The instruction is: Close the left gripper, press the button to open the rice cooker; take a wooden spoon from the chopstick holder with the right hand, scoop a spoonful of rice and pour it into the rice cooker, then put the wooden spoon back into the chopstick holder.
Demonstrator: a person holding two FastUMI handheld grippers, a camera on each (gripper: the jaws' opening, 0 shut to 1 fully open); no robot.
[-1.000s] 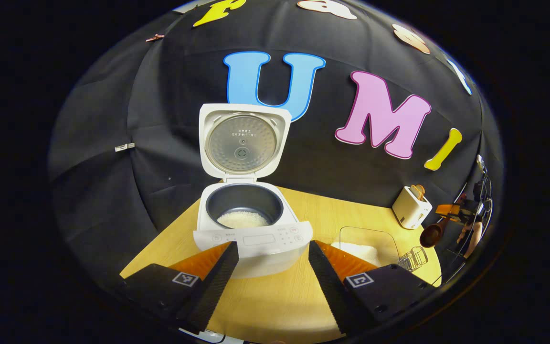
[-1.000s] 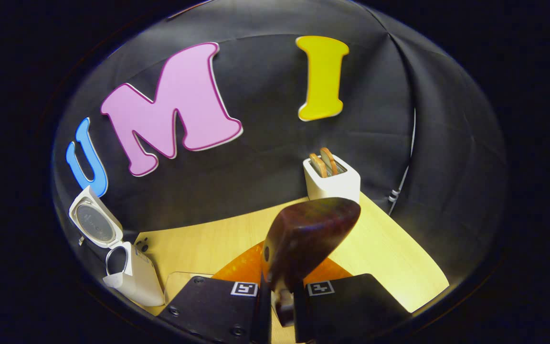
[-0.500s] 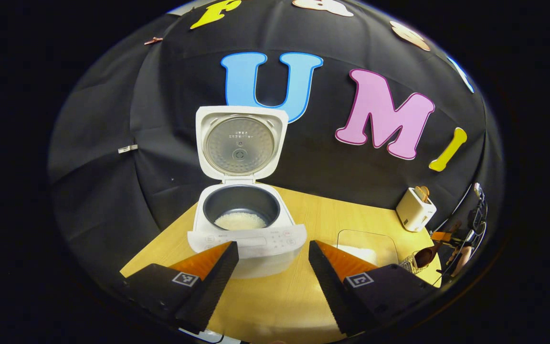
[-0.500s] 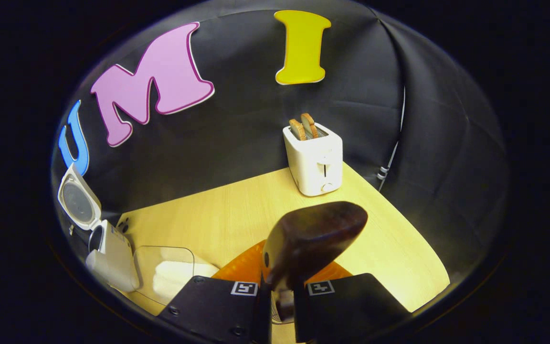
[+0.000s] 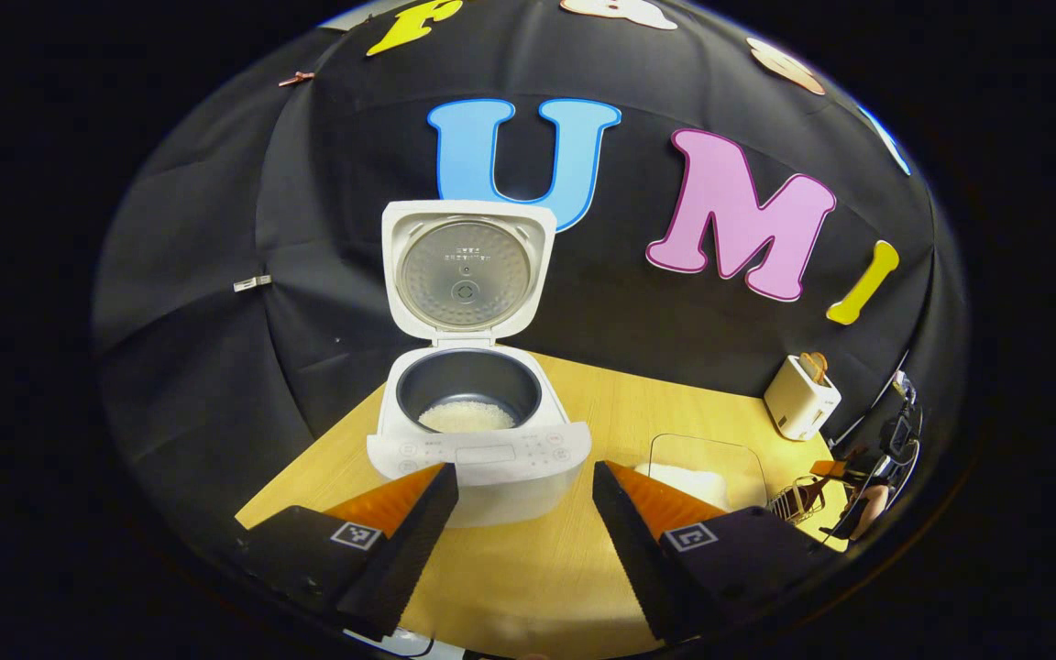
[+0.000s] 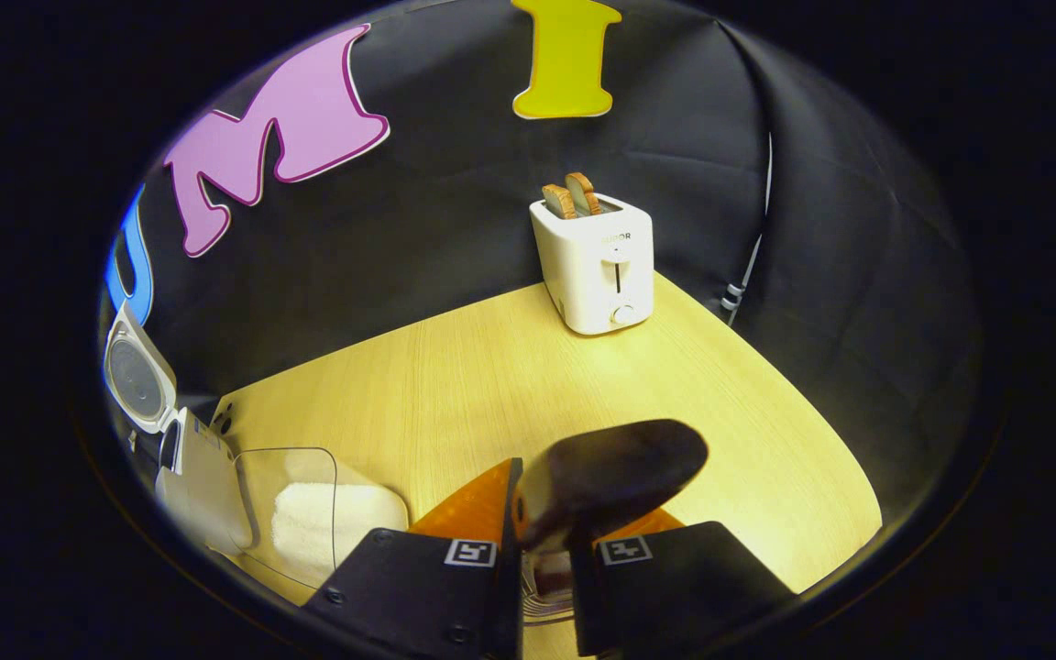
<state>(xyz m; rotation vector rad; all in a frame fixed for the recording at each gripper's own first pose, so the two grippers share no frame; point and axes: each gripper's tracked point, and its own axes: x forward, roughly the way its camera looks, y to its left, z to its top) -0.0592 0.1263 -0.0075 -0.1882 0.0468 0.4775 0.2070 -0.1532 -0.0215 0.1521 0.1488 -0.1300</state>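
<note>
The table [image 6: 491, 367] carries everything. On it the rice cooker [image 5: 478, 440] stands open, lid up, with a small heap of rice [image 5: 466, 417] already lying in its pot. Beside it sits the clear rice container [image 6: 308, 513], and a toaster [image 6: 597, 266] stands near the back wall. The left gripper [image 5: 525, 513] hangs in front of the cooker, fingers spread wide and empty. The right gripper [image 6: 542, 568] is clamped narrow on the handle of the wooden spoon [image 6: 610, 477], bowl end forward. In the left gripper view the wire chopstick holder [image 5: 794, 500] sits at the table's far right edge, close by the spoon. The scoop looks done, so the return is in hand: line the handle upright over the holder's mouth, lower it straight in, and release only once it rests inside.
</note>
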